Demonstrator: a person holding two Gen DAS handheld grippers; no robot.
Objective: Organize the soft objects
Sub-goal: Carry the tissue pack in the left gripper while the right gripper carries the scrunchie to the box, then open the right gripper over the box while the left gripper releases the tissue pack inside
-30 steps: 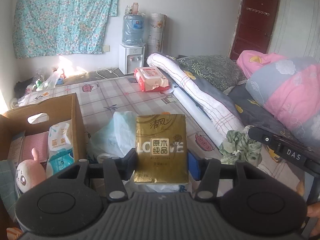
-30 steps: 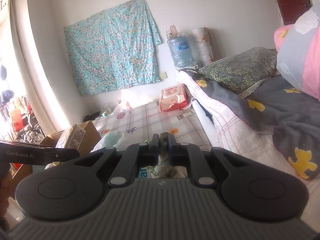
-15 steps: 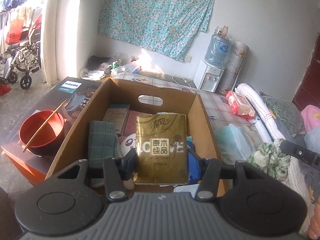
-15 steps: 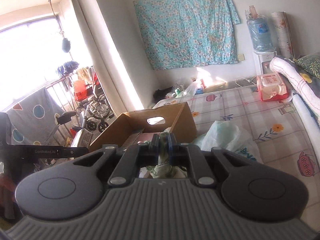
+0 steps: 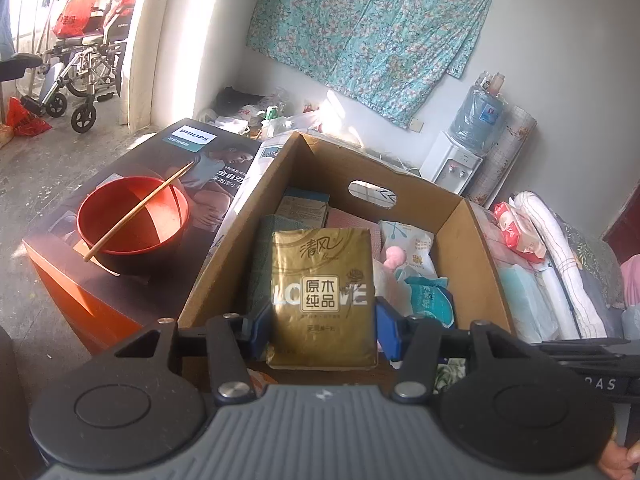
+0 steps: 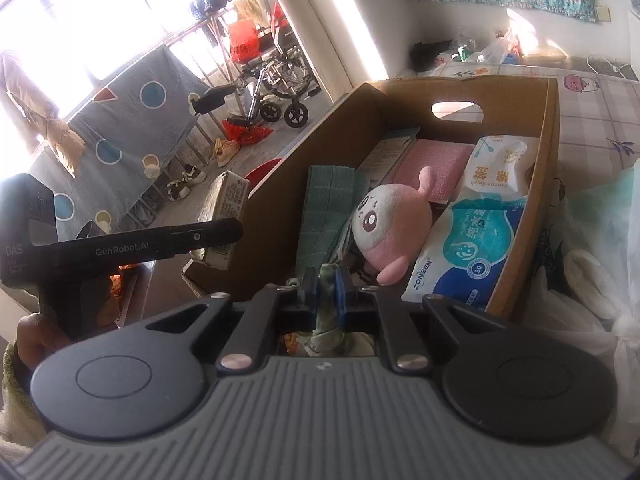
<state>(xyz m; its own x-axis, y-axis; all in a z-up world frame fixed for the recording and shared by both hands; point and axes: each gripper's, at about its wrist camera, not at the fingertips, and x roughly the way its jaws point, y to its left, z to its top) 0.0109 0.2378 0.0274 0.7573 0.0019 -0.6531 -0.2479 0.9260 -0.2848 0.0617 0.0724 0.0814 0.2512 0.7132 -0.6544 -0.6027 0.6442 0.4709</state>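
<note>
My left gripper (image 5: 322,326) is shut on a gold tissue pack (image 5: 323,296) and holds it above the near end of an open cardboard box (image 5: 256,208). The pack also shows in the right wrist view (image 6: 222,216), beside the box's left wall (image 6: 328,128). My right gripper (image 6: 326,294) is shut on a green patterned cloth (image 6: 326,332) that hangs below the fingers, at the box's near edge. Inside the box lie a pink plush toy (image 6: 390,228), a blue wipes pack (image 6: 472,248), a cotton swab pack (image 6: 500,164), a pink cloth (image 6: 432,164) and a green towel (image 6: 326,204).
A red bowl (image 5: 132,220) with a chopstick sits on a Philips carton (image 5: 120,184) left of the box. The bed (image 5: 524,292) lies to the right, with a wipes pack (image 5: 516,232) and rolled quilt. A water dispenser (image 5: 460,160) stands behind, a wheelchair (image 5: 76,68) far left.
Both grippers swung left from the bed to the cardboard box, each still holding its item. The box now fills both views, seen from above.
</note>
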